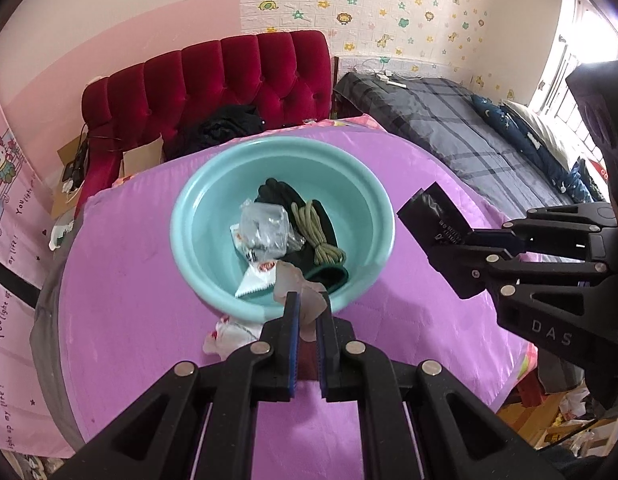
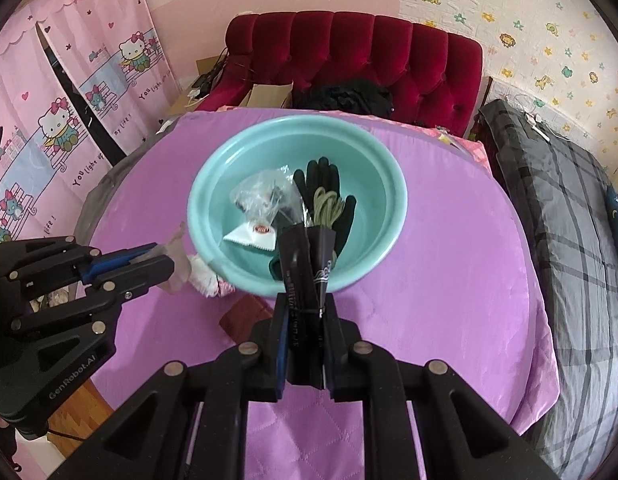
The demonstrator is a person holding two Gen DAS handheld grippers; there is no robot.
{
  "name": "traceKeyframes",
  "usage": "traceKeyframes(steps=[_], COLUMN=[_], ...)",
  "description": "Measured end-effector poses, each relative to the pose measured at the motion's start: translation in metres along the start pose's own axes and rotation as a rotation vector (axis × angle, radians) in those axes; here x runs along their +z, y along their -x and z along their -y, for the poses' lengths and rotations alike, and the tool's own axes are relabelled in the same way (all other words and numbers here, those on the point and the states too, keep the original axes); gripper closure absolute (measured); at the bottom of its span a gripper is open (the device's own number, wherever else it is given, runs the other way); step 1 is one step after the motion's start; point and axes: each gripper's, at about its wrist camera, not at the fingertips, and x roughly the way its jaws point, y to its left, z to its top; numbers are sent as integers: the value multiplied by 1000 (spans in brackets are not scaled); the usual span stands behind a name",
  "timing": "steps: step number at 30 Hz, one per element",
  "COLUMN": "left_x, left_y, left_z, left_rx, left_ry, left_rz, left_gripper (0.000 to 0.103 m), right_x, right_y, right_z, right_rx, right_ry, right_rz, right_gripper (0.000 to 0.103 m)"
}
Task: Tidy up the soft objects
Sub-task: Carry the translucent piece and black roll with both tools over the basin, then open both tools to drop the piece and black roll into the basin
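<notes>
**Both tongs loaded beside the teal basin**

Going left to right, we first meet the pink cartoon curtain [image 2: 69,120] at the edge of the room, and then our left tongs [image 1: 307,312], held over the near left part of the purple quilted cover [image 1: 149,280]. They are pinched almost fully together on a pale translucent soft piece [image 1: 297,288], which sticks out past the blue pads, just in front of the basin's near rim. In the right wrist view the same piece [image 2: 177,256] shows beyond the left tongs [image 2: 165,260]. Beneath it on the cover lie a crumpled white-and-red wrapper [image 1: 229,334] and a dark red flat item [image 2: 247,316], the wrapper touching the basin's outer wall.

At the centre stands the teal basin [image 1: 197,216]. Inside it we see a clear plastic bag [image 1: 265,226], a white sachet with a red logo [image 1: 255,278], a dark glove [image 1: 285,196] and a coil of olive cord [image 1: 317,236] lying on the glove.

To the right, our right tongs [image 2: 305,312] are closed narrowly on a black packet with pale lettering [image 2: 305,264], held upright over the basin's near rim. Seen from the left wrist, that packet [image 1: 429,216] hangs just beside the basin's right edge. Furthest right is the grey plaid bed [image 1: 469,132].
</notes>
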Motion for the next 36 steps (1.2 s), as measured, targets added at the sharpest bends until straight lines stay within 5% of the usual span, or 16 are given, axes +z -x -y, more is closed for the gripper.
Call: traceKeyframes(steps=[36], left_x=[86], left_y=[-107], left_z=[-51], left_rx=[18], left_ry=[32], left_rz=[-45], left_gripper=[96], right_x=[105], right_y=[-107], right_z=[27], right_rx=[2], right_ry=[-87], right_rz=[-28], right_gripper=[88])
